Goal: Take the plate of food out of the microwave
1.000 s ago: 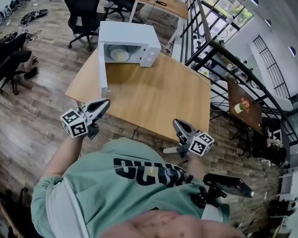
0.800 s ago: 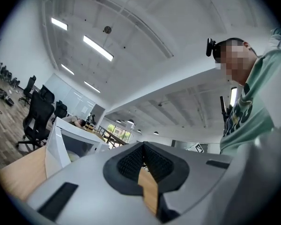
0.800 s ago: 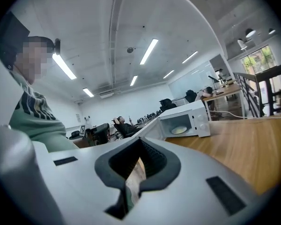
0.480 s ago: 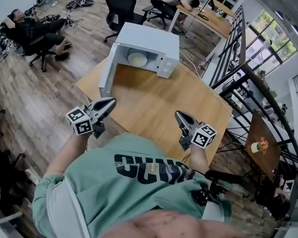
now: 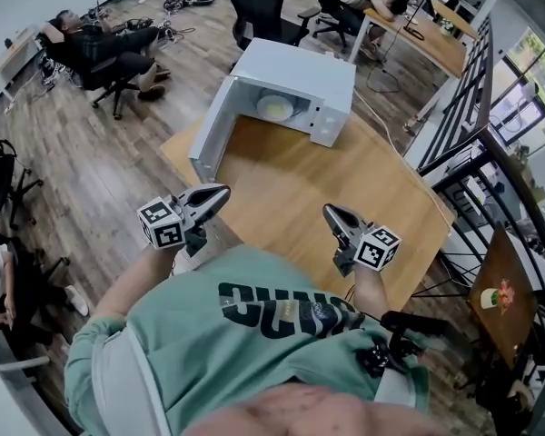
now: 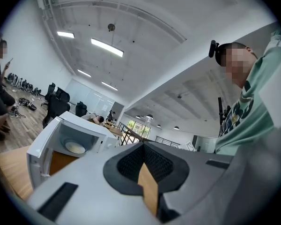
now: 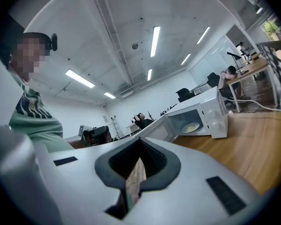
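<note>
The plate of food (image 5: 274, 107) sits inside the microwave (image 5: 300, 62), whose door (image 5: 211, 134) hangs open, well apart from both claws. The left gripper (image 5: 221, 190) and right gripper (image 5: 330, 211) are pinched closed and empty. The risk I see is the 2 claws reaching in unopened and shoving the plate back, or the left one clipping the door.

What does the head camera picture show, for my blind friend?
A white microwave stands open on a wooden table, a plate of food inside. The left claw and right claw, both shut, hover by its near edge.
</note>
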A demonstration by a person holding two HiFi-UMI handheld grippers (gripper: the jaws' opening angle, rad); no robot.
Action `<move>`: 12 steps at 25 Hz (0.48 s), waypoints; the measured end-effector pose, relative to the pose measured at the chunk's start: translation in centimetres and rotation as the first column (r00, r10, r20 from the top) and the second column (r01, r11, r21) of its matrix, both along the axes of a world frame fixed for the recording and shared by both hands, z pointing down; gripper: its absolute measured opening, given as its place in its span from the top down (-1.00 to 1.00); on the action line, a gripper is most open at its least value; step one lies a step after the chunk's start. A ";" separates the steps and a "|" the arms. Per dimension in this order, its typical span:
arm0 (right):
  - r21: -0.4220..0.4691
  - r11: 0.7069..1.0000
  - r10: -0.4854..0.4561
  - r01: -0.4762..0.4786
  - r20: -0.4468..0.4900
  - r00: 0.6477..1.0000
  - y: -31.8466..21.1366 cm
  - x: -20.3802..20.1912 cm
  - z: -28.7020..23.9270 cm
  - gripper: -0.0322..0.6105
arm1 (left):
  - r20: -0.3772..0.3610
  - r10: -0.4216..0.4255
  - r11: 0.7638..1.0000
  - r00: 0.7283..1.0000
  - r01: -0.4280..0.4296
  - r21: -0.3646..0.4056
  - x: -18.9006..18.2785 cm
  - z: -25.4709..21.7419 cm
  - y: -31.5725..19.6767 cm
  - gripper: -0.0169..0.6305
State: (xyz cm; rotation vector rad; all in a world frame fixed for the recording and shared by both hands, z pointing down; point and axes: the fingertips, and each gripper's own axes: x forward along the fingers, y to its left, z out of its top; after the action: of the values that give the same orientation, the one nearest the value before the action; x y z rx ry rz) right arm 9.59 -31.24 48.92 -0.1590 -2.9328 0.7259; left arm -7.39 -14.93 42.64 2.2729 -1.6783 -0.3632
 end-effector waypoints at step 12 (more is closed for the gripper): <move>0.052 0.994 0.100 -0.094 -0.128 0.987 -0.8 -11.0 -0.9 0.88 | -0.132 0.246 0.969 0.960 -0.241 0.056 -7.7 3.3 -5.2 0.93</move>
State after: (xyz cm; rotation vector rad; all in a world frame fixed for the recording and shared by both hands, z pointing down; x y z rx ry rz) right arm -1.40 -32.06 47.98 0.0347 -2.8458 0.6542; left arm -15.07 -20.15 45.95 2.3871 -1.3171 -0.4874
